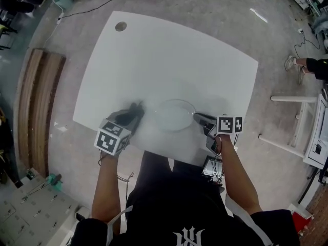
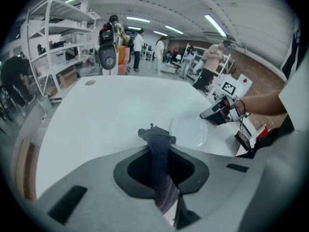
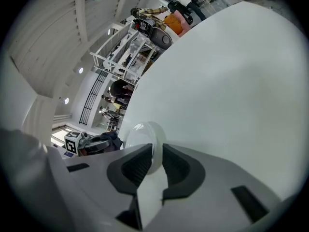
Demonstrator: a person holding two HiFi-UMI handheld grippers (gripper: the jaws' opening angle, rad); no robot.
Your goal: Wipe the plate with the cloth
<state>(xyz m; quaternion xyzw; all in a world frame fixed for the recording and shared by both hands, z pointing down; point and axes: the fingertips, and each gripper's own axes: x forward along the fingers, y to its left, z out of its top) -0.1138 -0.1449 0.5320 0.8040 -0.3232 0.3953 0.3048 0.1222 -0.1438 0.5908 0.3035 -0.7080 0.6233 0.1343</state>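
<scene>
White worktop [image 1: 169, 60], near edge: clear plate [image 1: 174, 115], gripped at its right rim by right claw [image 1: 197, 118]. Dark cloth [image 2: 159, 151] clenched in left claw [image 1: 136, 111], just beside plate's left rim.

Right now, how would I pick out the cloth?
On the white table, near its front edge, is a pale round plate held by the right gripper. Left of it, the left gripper pinches the cloth: the only dark, woven thing there.
</scene>
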